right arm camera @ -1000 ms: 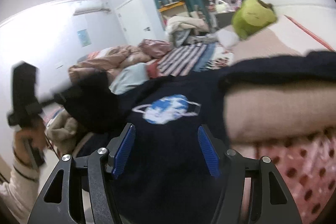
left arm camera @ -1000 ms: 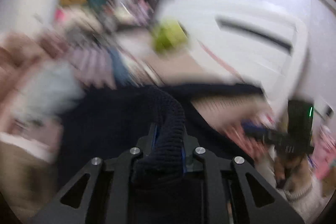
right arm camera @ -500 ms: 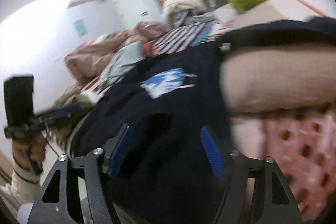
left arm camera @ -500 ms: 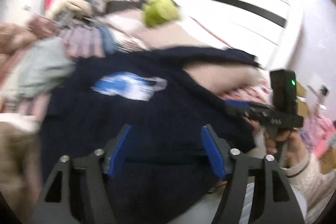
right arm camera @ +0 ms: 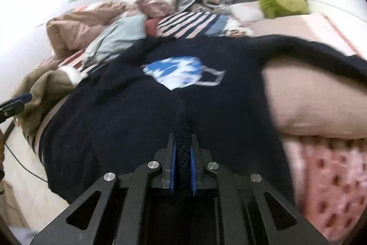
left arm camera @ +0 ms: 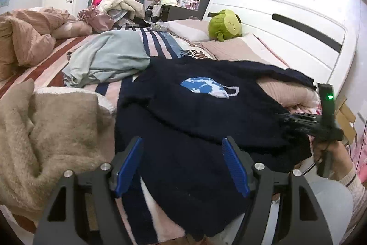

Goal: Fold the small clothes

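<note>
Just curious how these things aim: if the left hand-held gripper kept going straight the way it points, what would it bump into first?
Most likely the navy sweater. The left hand-held gripper is open and the sweater lies spread directly ahead between its fingers, though depth is hard to judge.

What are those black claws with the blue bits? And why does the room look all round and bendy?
Those claws are grabbers that a person holds, one in each hand. Each carries a small camera with a very wide lens, which bends the room. One picture looks along the left grabber: it is open and holds nothing. The other looks along the right grabber: it is shut, pinching the dark blue sweater spread on the bed. The left picture also shows the person's right hand. Nearby lie a light blue garment, a tan fluffy blanket and a green stuffed toy.
</note>
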Motion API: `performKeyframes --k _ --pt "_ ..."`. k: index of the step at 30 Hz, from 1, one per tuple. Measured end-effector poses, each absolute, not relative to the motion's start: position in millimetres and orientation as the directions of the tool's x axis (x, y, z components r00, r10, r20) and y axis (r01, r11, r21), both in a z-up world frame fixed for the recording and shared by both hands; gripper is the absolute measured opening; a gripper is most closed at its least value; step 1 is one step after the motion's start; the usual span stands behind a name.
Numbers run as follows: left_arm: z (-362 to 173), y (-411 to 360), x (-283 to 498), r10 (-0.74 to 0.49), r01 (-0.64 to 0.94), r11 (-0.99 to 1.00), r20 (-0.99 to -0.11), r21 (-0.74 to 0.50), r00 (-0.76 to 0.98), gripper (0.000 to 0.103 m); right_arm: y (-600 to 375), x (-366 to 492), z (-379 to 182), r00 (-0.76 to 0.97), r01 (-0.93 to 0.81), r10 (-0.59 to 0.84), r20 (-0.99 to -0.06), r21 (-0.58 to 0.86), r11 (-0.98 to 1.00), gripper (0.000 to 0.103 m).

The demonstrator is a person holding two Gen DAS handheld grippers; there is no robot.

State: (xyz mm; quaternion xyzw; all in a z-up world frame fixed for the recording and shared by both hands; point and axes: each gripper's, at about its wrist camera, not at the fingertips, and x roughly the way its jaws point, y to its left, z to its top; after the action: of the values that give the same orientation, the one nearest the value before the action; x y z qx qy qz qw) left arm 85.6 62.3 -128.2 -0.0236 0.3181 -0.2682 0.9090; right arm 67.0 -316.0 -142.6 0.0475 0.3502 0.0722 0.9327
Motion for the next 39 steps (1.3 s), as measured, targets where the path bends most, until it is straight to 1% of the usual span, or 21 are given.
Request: performKeyframes --k 3,5,7,8,9,10,11,12,14,16,18,19,22,25,28,30,32,35,37,39 --pt "-130 64 92 -0.516 0.474 0.850 -0.550 -0.233 0.656 0.068 -342 53 -141 0.736 -0.041 0.141 -0.662 0.164 0.986 0.005" --pt "-136 61 99 -0.521 0.469 0.847 -0.557 -0.248 0.647 0.068 -352 50 -156 0.708 -0.005 0.130 -0.694 0.179 0.984 0.005" --pt "-141 56 105 -0.523 0.468 0.846 -0.569 -0.256 0.634 0.068 -354 52 -174 0.661 -0.009 0.166 -0.732 0.214 0.977 0.010" --pt "-142 54 106 -0.522 0.468 0.846 -0.575 -0.256 0.630 0.068 -354 50 -177 0.655 -0.014 0.173 -0.735 0.218 0.976 0.013" --pt "-143 51 106 -0.520 0.468 0.847 -0.579 -0.254 0.627 0.068 -353 49 -175 0.667 -0.017 0.170 -0.726 0.213 0.977 0.027" --pt "-143 49 106 -0.519 0.470 0.847 -0.581 -0.250 0.626 0.068 -354 46 -170 0.681 -0.022 0.168 -0.713 0.209 0.978 0.036" --pt "-142 46 105 -0.519 0.472 0.846 -0.582 -0.247 0.626 0.068 -359 42 -161 0.706 -0.027 0.165 -0.689 0.208 0.978 0.054" --pt "-141 45 105 -0.519 0.473 0.846 -0.581 -0.245 0.627 0.068 -364 39 -153 0.730 -0.024 0.161 -0.664 0.210 0.977 0.057" --pt "-134 38 101 -0.517 0.479 0.847 -0.570 -0.230 0.639 0.068 -379 35 -137 0.765 -0.003 0.146 -0.627 0.222 0.975 0.057" --pt "-128 30 100 -0.516 0.486 0.846 -0.556 -0.216 0.651 0.068 -403 34 -125 0.795 0.038 0.118 -0.594 0.243 0.969 0.061" --pt "-120 21 100 -0.516 0.488 0.847 -0.542 -0.208 0.664 0.068 -437 31 -117 0.830 0.111 0.068 -0.554 0.284 0.952 0.073" --pt "-116 15 100 -0.518 0.490 0.847 -0.531 -0.207 0.670 0.069 -454 30 -115 0.844 0.145 0.046 -0.534 0.310 0.940 0.075" --pt "-107 1 101 -0.527 0.496 0.843 -0.503 -0.207 0.685 0.077 -510 25 -115 0.876 0.232 -0.021 -0.481 0.383 0.894 0.076" --pt "-102 -14 107 -0.522 0.494 0.846 -0.492 -0.199 0.697 0.079 -552 24 -117 0.898 0.286 -0.086 -0.432 0.423 0.860 0.076" --pt "-100 -26 113 -0.498 0.471 0.862 -0.492 -0.190 0.714 0.080 -585 30 -124 0.914 0.279 -0.069 -0.399 0.496 0.823 0.078" --pt "-100 -33 118 -0.479 0.449 0.874 -0.491 -0.187 0.728 0.081 -599 33 -126 0.937 0.232 -0.034 -0.349 0.545 0.806 0.085" --pt "-101 -38 120 -0.446 0.419 0.891 -0.492 -0.172 0.748 0.082 -603 36 -123 0.956 0.191 -0.027 -0.294 0.546 0.816 0.088" --pt "-104 -43 123 -0.327 0.312 0.943 -0.500 -0.117 0.802 0.084 -609 52 -120 0.963 0.186 -0.047 -0.265 0.529 0.828 0.086" --pt "-105 -45 126 -0.272 0.263 0.961 -0.505 -0.091 0.819 0.086 -610 60 -119 0.959 0.221 -0.089 -0.271 0.508 0.833 0.069" --pt "-108 -46 128 -0.221 0.223 0.973 -0.510 -0.058 0.831 0.086 -609 71 -117 0.929 0.315 -0.171 -0.327 0.458 0.831 0.019"
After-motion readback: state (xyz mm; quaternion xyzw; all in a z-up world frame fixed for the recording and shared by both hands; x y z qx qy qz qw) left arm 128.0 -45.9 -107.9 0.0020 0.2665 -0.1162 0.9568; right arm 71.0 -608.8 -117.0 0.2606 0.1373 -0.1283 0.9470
